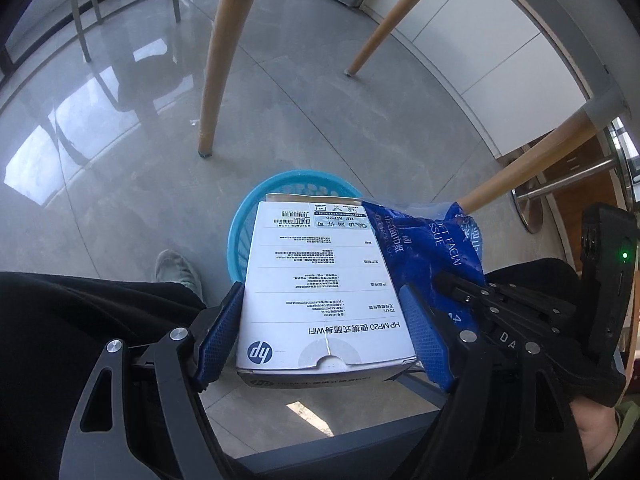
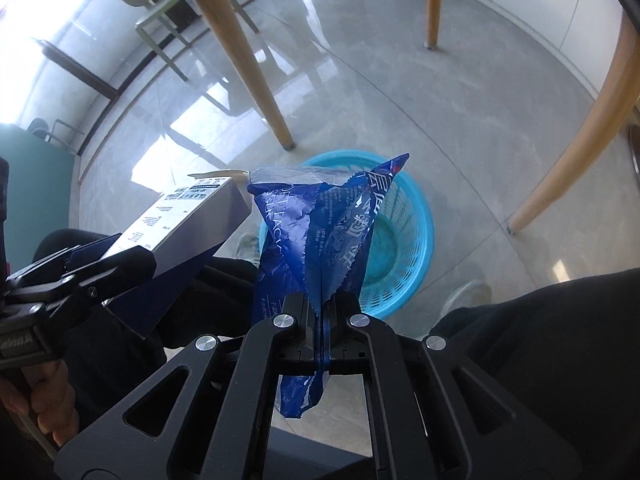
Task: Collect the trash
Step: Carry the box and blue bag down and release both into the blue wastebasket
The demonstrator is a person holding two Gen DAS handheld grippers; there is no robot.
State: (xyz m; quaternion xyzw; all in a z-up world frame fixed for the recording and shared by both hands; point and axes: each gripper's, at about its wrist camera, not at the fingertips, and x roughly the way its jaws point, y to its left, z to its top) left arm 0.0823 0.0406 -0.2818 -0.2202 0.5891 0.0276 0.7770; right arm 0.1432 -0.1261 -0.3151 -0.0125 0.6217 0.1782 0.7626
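My left gripper is shut on a white HP box, held flat above the floor. The box also shows at the left of the right wrist view. My right gripper is shut on a crumpled blue tissue wrapper, which hangs right beside the box. A blue plastic basket stands on the floor under both items; its rim shows behind the box in the left wrist view. The right gripper's body is close to the right of the box.
Wooden table legs stand around the basket. The floor is glossy grey tile. My dark-trousered legs and a shoe are near the basket. A pale chair stands farther off.
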